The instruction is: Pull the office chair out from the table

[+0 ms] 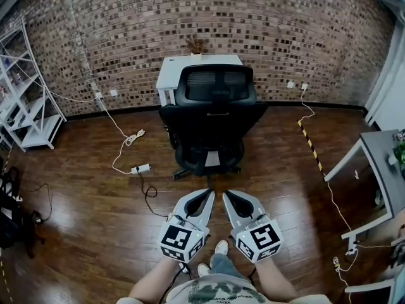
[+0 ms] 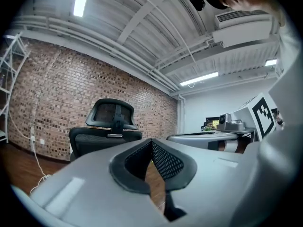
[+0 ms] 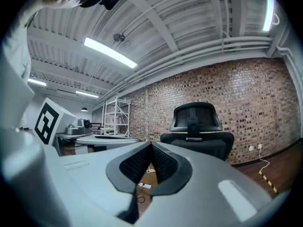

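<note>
Two bare forearms reach forward side by side from the bottom of the head view, each hand carrying a claw held level and pointed straight ahead. The left claw [image 1: 208, 194] and the right claw [image 1: 228, 196] lie close together, their tips angled slightly toward each other. Both are fully closed, the ribbed black pads meeting at the tips with nothing between them.

Ahead of both claws, and well apart from them across a bare stretch of floor, stands the office chair [image 1: 212, 116]. Its back faces the person and its front is tucked up against the white counter [image 1: 174, 65], which stands against the wall. In each gripper view the chair appears beyond the closed tips, untouched.

Rough red-brown brick [image 1: 285, 30] covers the whole far wall. The floor [image 1: 82, 208] is dark, glossy wooden planking. The chair is black, with a curved mesh headrest over a broad padded backrest and a star base on castors. The counter has a flat, smooth white top. A white metal shelf rack [image 1: 25, 106] stands at the left. A grey tabletop on white legs [image 1: 386, 163] shows at the right edge. The claws are smooth pale grey shells, each with a cube of black-and-white square markers at the rear. A strip of yellow-and-black tape [image 1: 310, 144] runs along the floor at the right, and a white power strip [image 1: 140, 168] with its cable lies left of the chair.
</note>
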`<state>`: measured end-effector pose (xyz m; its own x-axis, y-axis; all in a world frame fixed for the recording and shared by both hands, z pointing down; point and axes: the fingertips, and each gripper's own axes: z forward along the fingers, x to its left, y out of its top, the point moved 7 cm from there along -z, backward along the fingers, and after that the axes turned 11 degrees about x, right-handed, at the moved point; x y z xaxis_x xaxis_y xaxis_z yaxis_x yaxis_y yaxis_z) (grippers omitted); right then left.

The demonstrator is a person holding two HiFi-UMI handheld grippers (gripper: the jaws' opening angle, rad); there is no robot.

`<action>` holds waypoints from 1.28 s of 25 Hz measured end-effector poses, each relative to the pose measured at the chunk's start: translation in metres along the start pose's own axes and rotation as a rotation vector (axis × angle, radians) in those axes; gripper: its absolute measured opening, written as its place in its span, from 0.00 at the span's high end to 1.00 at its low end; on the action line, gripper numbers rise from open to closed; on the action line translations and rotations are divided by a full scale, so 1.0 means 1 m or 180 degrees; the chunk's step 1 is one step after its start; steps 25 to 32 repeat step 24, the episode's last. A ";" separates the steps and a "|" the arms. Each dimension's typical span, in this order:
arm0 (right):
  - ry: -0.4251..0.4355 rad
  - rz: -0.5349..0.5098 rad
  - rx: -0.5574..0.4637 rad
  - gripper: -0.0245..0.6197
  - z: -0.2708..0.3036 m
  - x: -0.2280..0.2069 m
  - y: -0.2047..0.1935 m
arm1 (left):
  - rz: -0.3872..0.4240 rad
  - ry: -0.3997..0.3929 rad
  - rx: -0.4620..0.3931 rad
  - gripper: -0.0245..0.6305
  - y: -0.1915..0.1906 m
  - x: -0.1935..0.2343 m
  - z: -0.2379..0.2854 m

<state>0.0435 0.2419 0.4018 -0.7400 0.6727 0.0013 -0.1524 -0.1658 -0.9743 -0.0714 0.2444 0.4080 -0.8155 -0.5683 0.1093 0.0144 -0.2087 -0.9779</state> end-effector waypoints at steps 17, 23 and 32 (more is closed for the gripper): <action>-0.0042 0.0094 -0.0045 0.96 -0.004 -0.007 0.001 | -0.0055 -0.0051 -0.0010 0.94 0.004 -0.004 0.006; -0.0042 0.0109 -0.0024 0.96 0.002 -0.010 -0.003 | -0.0076 -0.0067 -0.0005 0.94 -0.001 0.001 0.011; -0.0041 0.0116 -0.0020 0.96 0.003 -0.010 -0.004 | -0.0083 -0.0065 -0.0004 0.94 -0.001 0.002 0.012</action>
